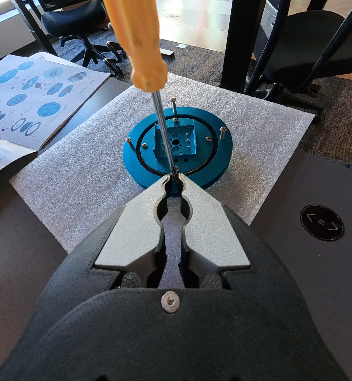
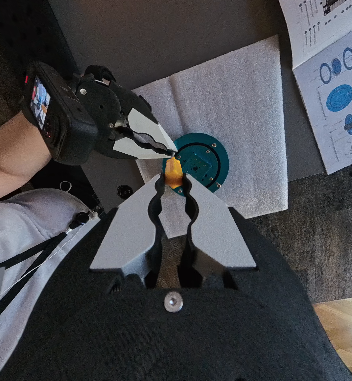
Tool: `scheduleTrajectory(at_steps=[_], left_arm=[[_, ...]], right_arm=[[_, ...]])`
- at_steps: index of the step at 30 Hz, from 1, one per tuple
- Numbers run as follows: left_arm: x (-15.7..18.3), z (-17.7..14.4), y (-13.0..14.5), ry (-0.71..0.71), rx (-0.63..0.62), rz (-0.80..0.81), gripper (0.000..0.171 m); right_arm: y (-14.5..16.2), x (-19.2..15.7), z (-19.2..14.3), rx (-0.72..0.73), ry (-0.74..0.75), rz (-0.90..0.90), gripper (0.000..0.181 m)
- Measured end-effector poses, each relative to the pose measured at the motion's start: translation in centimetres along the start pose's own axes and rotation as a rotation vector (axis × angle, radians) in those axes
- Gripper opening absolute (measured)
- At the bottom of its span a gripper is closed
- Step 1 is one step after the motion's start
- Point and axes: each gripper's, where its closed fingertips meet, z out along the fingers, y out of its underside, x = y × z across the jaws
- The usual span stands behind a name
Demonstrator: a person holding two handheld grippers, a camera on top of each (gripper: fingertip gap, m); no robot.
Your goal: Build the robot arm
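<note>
Landmark: round blue anodised metal disc [image 1: 177, 148] with a black O-ring and a square blue bracket at its centre; it lies flat on the sheet, which keeps it from sliding or scratching.
Underlay: white foam packing sheet [image 1: 84, 165], directly beneath the disc, spread on the dark grey table [image 1: 16, 226].
Left gripper [image 1: 174, 175]: grey-fingered, black-bodied, at the near rim of the disc; tips pinched together on a small silver screw [image 1: 176, 169], apparently to steady it upright under the driver.
Right gripper [image 2: 173, 175]: above the disc, looking almost straight down; clenched on the handle of the orange-handled screwdriver [image 1: 142, 47], held near vertical so the blade runs in line with the screw.
Screwdriver shaft: slim bright steel, slanting down across the disc's centre bracket to meet the pinched screw at the near rim.
Standing screws: three long silver ones [image 1: 222, 132] upright at the far, left and right rim of the disc, only partly driven.
Short screws: seated inside the O-ring around the bracket.
Booklet: open printed assembly manual [image 1: 26, 99] with blue diagrams, left of the disc, turned for reading.
Chairs: dark office chairs [image 1: 307, 45], beyond the disc, off the table.
</note>
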Motion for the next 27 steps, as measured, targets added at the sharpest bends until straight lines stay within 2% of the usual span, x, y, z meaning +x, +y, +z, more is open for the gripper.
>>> scheduleTrajectory(at_steps=[5,7,9,13,16,20,22,24,27], left_arm=[[0.0,-0.2,-0.2,-0.009,0.013,0.005,0.007],[-0.2,-0.5,-0.7,-0.010,0.052,-0.011,0.014],[0.0,-1.1,-1.8,0.012,0.118,-0.032,0.015],[-0.2,-1.8,-4.1,-0.002,0.210,-0.011,0.010],[-0.6,-1.6,-4.3,-0.034,0.201,0.016,0.002],[-0.6,-1.7,-4.3,-0.010,0.223,-0.026,0.002],[-0.6,-1.8,-4.3,-0.002,0.228,-0.033,0.002],[-0.6,-1.8,-4.2,-0.003,0.232,-0.035,0.002],[-0.6,-1.8,-4.3,-0.003,0.230,-0.032,0.002]], right_arm=[[0.5,0.3,-0.1,-0.020,-0.009,0.025,0.017],[0.6,0.4,-0.1,-0.019,-0.001,0.021,0.017],[0.6,0.4,-0.1,-0.020,0.001,0.016,0.017],[0.5,0.3,-0.1,-0.026,-0.002,0.009,0.017],[0.3,0.3,0.0,-0.023,-0.008,0.002,0.016],[-0.4,-0.3,0.1,0.037,-0.066,-0.099,0.017],[-0.8,-0.8,0.0,0.118,-0.122,-0.181,0.022],[-1.7,-0.4,-0.5,0.261,-0.130,-0.258,0.027],[-3.2,0.0,-3.4,0.666,-0.138,-0.409,0.034]])
